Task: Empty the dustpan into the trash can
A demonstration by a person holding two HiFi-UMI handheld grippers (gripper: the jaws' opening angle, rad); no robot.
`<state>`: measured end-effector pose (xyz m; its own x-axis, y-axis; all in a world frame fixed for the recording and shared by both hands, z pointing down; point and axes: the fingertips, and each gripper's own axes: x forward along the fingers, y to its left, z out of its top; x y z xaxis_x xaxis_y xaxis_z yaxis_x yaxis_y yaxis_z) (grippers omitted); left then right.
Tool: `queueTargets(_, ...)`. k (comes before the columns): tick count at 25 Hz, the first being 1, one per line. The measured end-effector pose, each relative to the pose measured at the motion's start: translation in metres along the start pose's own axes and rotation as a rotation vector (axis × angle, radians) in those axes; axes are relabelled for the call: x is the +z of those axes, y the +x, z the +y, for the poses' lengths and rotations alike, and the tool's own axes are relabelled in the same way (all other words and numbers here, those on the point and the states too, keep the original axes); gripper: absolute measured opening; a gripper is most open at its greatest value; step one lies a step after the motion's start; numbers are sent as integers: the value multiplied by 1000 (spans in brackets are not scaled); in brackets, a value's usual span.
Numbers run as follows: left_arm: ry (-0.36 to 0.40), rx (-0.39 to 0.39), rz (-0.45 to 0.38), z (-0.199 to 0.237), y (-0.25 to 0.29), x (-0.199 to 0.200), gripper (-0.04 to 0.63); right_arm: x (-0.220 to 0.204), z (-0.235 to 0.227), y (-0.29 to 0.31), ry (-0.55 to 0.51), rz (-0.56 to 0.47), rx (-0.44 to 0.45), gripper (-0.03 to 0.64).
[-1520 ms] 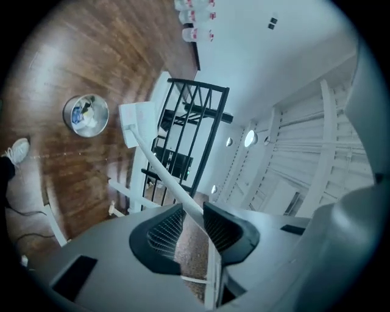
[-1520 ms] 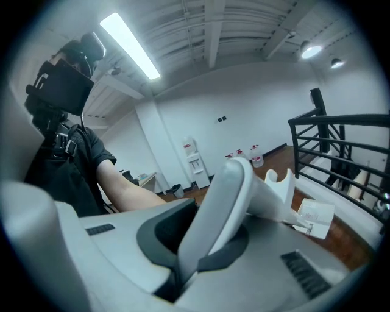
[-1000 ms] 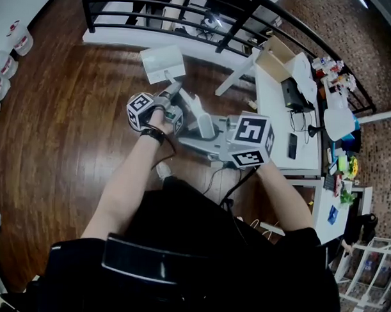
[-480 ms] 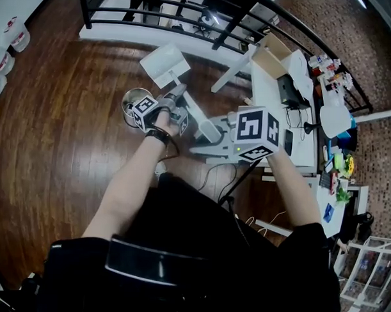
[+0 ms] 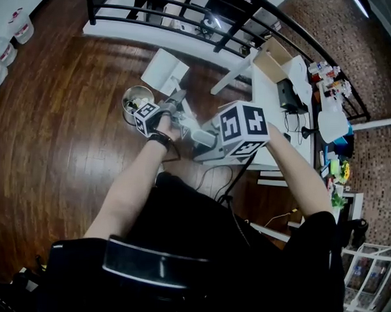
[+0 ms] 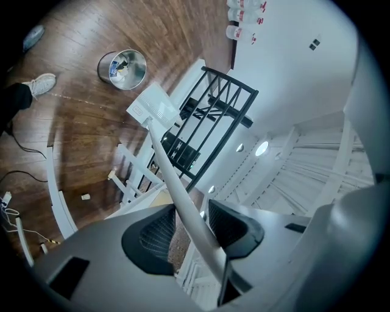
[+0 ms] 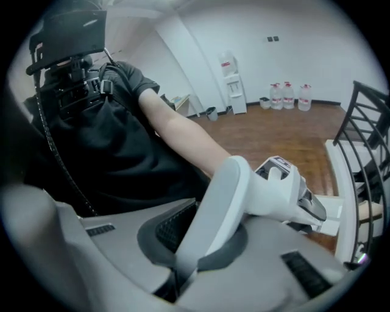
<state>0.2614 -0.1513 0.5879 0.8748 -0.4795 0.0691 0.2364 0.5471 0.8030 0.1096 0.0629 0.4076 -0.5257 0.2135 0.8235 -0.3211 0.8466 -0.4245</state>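
A white dustpan [image 5: 163, 71] on a long white handle [image 6: 173, 183] hangs tilted over the wood floor, just beyond and to the right of a round metal trash can [image 5: 136, 103] that holds some litter. My left gripper [image 5: 178, 99] is shut on the middle of the handle; its jaws have just been closing, with the handle between them. My right gripper [image 5: 197, 134] is shut on the handle's upper end [image 7: 210, 219] and points steeply down. In the left gripper view the pan [image 6: 153, 107] sits close beside the can [image 6: 124, 68].
A black railing [image 5: 187, 17] runs along the far edge of the floor. A white desk [image 5: 280, 117] with a cardboard box [image 5: 274, 56] stands at the right. A cable [image 5: 211, 178] trails on the floor near my feet. Water bottles [image 5: 24, 28] line the left wall.
Both grippers have shifted left and lower with the dustpan. The trash can, hidden behind the left gripper's cube before, now shows beside it. The right gripper has tipped downward.
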Motion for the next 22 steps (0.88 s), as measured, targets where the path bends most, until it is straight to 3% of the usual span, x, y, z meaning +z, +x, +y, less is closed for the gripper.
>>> queueTargets(13, -71, -65, -23, -12, -13, 16, 158, 7, 3, 0, -63, 317, 155, 6)
queueTargets(22, -90, -110, -42, -20, -22, 28, 158, 12, 3, 5, -98, 442, 187, 6)
